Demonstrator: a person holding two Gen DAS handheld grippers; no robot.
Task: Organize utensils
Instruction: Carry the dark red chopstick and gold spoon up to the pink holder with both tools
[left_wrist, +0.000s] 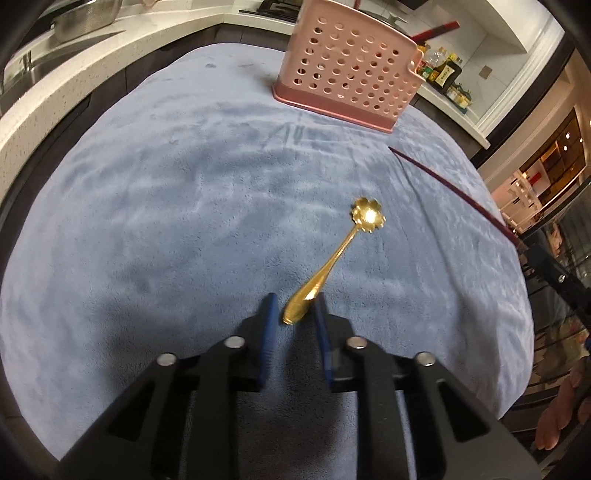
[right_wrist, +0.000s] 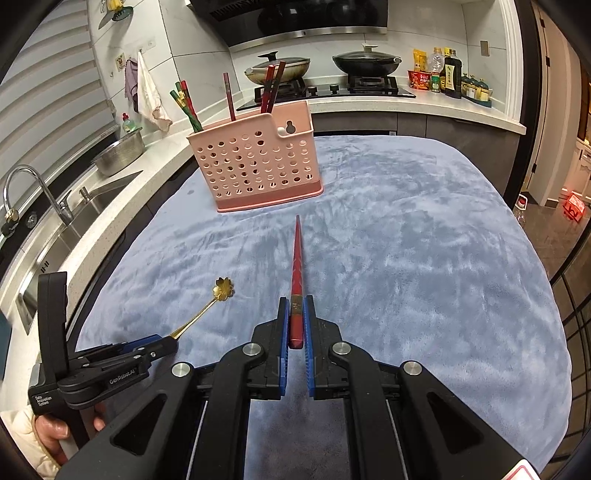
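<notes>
Right gripper (right_wrist: 296, 325) is clamped on a red chopstick (right_wrist: 296, 258), tip aimed at the pink holder (right_wrist: 258, 166), which sits at the far end of the blue cloth (right_wrist: 406, 258) w/ several chopsticks (right_wrist: 271, 86) already in it. Left gripper (left_wrist: 295, 308) has its jaws narrow around the gold spoon (left_wrist: 343, 251) handle, but can't tell if the pads actually pinch. Judging by this, most utensils are sorted; chopstick & spoon are left.
</notes>
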